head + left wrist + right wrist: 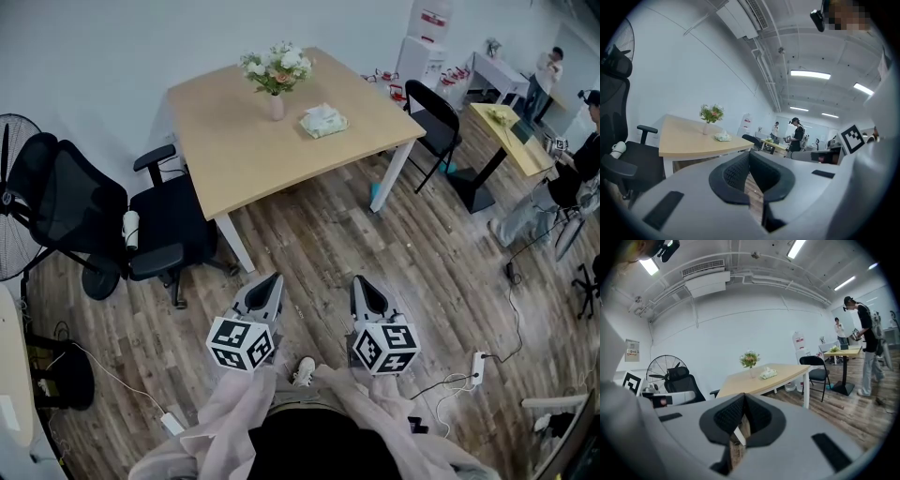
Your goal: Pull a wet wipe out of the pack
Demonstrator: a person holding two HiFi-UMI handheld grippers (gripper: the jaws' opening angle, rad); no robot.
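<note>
**Close the gap to the desk, then open up before you reach**

Head view: the pale green soft pack of wet wipes (324, 120) lies on the light wooden desk (234, 159), toward its far right edge, near the pink vase of white flowers (276, 80). You stand well apart from it over the plank floor. The left gripper (273, 278) and right gripper (358, 279) are side by side and point at the desk.

Left gripper view: the jaws are pressed together with nothing between them. The pack (723, 137) sits beyond the desk's near edge, so approach around the corner.

Right gripper view: the jaws are also closed and empty, and the pack (768, 374) is ahead. Spread the jaws before arriving. Pin the pack with one gripper and pinch the wipe tuft with the other.
</note>
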